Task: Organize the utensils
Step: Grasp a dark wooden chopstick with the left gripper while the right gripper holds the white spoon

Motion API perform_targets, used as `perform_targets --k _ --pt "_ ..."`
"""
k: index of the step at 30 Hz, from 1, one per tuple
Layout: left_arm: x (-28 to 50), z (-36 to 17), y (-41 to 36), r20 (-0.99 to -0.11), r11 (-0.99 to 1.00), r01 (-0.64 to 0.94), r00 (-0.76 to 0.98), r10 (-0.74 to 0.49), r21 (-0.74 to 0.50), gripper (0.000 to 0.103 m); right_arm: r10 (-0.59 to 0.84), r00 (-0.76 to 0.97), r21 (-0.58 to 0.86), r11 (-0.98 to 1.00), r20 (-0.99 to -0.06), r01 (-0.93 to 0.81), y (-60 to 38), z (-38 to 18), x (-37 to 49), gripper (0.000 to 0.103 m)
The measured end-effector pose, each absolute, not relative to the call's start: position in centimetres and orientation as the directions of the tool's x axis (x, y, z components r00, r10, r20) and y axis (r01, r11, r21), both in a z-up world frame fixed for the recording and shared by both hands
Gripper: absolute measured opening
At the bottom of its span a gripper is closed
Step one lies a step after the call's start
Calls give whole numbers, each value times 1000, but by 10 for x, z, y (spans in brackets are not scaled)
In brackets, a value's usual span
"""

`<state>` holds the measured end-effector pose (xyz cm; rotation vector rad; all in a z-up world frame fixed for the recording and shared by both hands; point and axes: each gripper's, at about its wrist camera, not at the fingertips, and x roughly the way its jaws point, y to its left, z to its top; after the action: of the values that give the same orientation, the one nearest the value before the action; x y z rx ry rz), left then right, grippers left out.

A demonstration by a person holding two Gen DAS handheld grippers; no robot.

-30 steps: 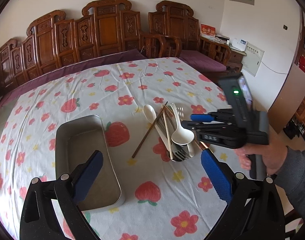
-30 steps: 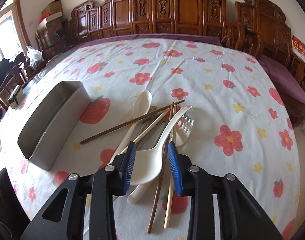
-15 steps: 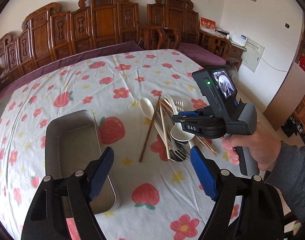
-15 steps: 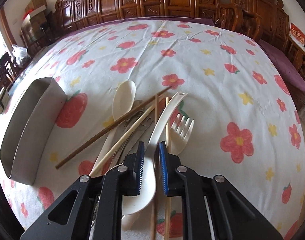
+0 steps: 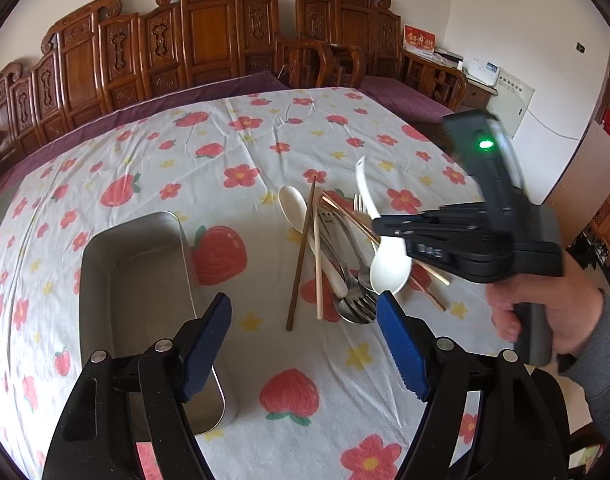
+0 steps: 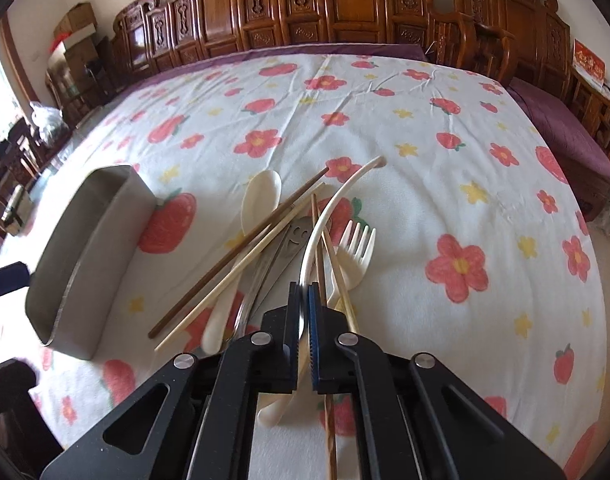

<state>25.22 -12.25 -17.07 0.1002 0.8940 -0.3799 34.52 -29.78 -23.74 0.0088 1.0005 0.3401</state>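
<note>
Gripping: right gripper (image 6: 304, 300) clamps one white ladle spoon (image 5: 389, 268)
Closing: left gripper (image 5: 305, 340), jaws empty
Trays: one metal tray (image 5: 101, 276)
Chopsticks: four (image 5: 301, 256)

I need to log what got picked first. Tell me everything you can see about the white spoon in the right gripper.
The white spoon looks like glossy plastic, with a deep oval bowl and a long, thin, curved handle ending in a small knob. The right gripper is shut on it near the bowel end of the handle, blue fingers pressing both sides. It is tilted, handle tip up, bowl low over the pile of utensils.
</note>
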Motion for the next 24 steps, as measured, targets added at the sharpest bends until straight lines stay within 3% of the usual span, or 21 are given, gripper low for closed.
perform_targets --k 8,15,24 --pt "270 -185 -143 -806 919 390 527 -270 -54 55 329 522 211 939 -787 -272 -326 -222 316 4" --pt "294 -201 -162 -845 910 414 475 -245 -32 33 374 519 281 926 -769 -252 -346 -228 301 4" --pt "336 -219 -172 -890 912 411 418 -184 4 25 346 512 242 935 -786 -260 -353 -230 301 4"
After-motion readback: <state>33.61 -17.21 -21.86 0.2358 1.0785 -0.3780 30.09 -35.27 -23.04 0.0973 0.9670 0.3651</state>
